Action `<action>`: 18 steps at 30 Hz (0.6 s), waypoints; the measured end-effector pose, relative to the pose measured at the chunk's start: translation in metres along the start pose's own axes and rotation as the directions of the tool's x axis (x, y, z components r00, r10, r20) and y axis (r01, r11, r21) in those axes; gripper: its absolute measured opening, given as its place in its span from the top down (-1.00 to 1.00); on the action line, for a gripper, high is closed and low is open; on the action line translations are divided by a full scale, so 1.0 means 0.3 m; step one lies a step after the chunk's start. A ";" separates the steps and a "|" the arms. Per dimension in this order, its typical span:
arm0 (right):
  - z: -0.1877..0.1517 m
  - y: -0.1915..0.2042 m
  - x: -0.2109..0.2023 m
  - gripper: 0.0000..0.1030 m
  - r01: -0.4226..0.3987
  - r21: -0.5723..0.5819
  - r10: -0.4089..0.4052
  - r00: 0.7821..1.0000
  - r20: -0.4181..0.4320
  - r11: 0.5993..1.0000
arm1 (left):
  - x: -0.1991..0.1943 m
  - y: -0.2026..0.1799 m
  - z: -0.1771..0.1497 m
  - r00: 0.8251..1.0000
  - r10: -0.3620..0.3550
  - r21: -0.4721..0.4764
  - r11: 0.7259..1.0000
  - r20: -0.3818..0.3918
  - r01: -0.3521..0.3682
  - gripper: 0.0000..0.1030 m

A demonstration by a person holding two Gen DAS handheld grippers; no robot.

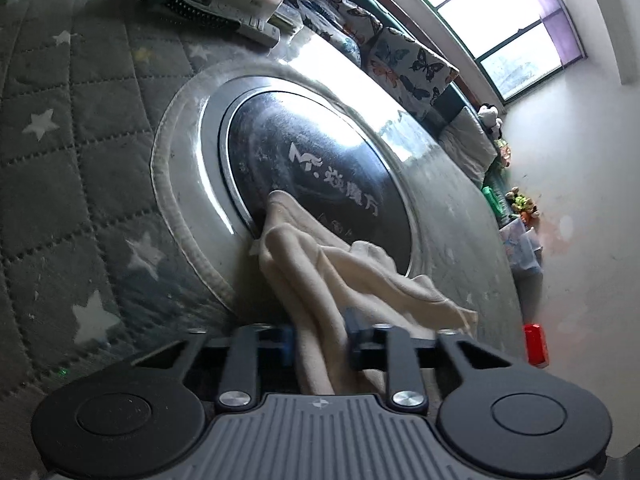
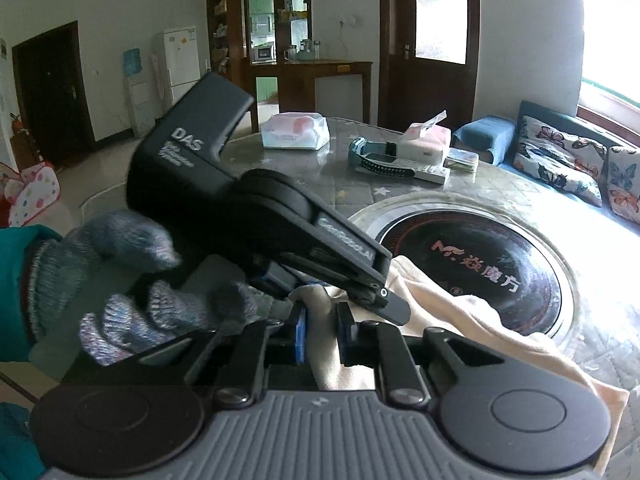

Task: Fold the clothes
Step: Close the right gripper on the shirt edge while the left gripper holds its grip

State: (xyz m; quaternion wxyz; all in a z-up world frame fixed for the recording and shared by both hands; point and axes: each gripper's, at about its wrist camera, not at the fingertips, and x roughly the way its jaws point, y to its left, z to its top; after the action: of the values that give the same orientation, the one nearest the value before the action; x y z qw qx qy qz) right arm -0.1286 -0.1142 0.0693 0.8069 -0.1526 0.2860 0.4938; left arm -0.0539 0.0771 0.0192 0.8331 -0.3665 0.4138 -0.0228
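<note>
On quilted table [image 1: 60, 160], cream garment [image 1: 320, 280], window [image 1: 500, 12]

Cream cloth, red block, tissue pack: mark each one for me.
cream cloth [image 1: 320, 264]: left wrist view, bunched middle fold.
red block [image 1: 535, 344]: left wrist view, front face.
tissue pack [image 2: 294, 131]: right wrist view, top of the wrapper.
</note>
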 end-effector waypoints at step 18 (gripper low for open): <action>-0.201 -0.261 -0.192 0.63 0.241 0.243 -0.231 0.970 -0.069 0.940 | 0.002 0.002 -0.005 1.000 -0.006 0.021 1.000 -0.001 0.006 0.65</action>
State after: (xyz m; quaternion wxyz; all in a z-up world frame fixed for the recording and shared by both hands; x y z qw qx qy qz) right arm -0.0982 -0.2233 0.0542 0.8672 -0.0928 0.3413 0.3505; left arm -0.0549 0.0765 0.0178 0.8366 -0.3591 0.4126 -0.0298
